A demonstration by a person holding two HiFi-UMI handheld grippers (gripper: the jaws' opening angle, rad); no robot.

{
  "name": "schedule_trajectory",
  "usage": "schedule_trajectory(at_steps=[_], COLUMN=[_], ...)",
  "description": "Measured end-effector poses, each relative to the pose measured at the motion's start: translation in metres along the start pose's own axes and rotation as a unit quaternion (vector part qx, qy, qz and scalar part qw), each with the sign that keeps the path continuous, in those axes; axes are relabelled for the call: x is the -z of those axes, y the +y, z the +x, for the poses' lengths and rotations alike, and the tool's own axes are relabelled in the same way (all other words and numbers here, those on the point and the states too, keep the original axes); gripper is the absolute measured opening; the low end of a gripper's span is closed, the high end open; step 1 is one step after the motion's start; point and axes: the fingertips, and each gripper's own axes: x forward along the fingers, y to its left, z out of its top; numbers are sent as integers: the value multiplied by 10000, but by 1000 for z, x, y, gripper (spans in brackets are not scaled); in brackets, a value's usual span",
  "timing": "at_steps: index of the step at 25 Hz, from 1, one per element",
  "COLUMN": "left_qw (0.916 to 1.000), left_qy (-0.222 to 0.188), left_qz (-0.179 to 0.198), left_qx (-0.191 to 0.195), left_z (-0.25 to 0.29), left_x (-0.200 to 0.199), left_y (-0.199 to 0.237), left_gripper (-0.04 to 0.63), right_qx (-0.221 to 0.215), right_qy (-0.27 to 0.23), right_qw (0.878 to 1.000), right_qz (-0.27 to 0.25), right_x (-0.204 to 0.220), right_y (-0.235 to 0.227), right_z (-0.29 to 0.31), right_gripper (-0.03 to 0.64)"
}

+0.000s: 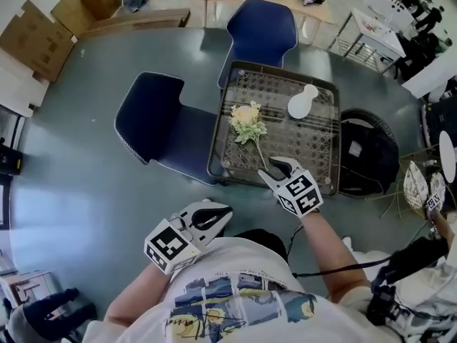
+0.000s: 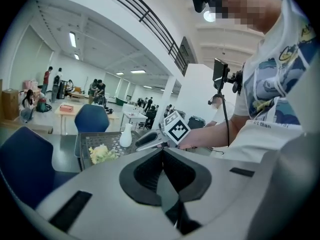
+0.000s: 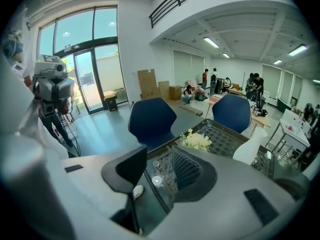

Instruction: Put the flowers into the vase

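A bunch of pale yellow flowers [image 1: 248, 122] lies on the glass-topped table [image 1: 314, 145], its stem running toward the near edge. A white vase [image 1: 303, 102] stands upright to the right of the bloom. My right gripper [image 1: 280, 167] hovers over the near edge by the stem's end, open, with nothing between its fingers. The right gripper view shows the flowers [image 3: 196, 140] and vase [image 3: 248, 146] beyond the parted fingers of that gripper [image 3: 160, 169]. My left gripper [image 1: 226, 212] is held low near my body, off the table, shut and empty. The left gripper view looks past that gripper [image 2: 162, 151] to the flowers [image 2: 101, 154] and vase [image 2: 126, 135].
A blue chair [image 1: 161, 123] stands against the table's left side and another [image 1: 260, 31] behind it. A black bag [image 1: 368, 152] sits on the floor to the right. Cardboard boxes [image 1: 36, 38] lie far left. People and desks fill the background.
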Motion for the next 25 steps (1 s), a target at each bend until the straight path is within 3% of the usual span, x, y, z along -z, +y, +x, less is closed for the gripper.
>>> schedule_trajectory(at_steps=[3,10,17,25], left_qw=[9999,9950,9838,9626], left_qy=[114,46,-159,-144], left_qz=[25,-575,-984,-1272], left_qx=[-62,-812,-1491,-2389], left_z=[-21,-43,-41,-53], left_x=[2,6,-15,-7], left_y=[40,102,114,118], left_gripper=[9,9,9,9], right_qx=[59,-87,-264,-684], right_qy=[131,483,1002,1896], right_qw=[9997,9972,9917,9744], right_qz=[176,560,760,993], right_x=[-16,-27,-29,16], right_y=[-25,-92,-169,-198], right_z=[43,133,216,274], right_gripper=[166,195,223,247])
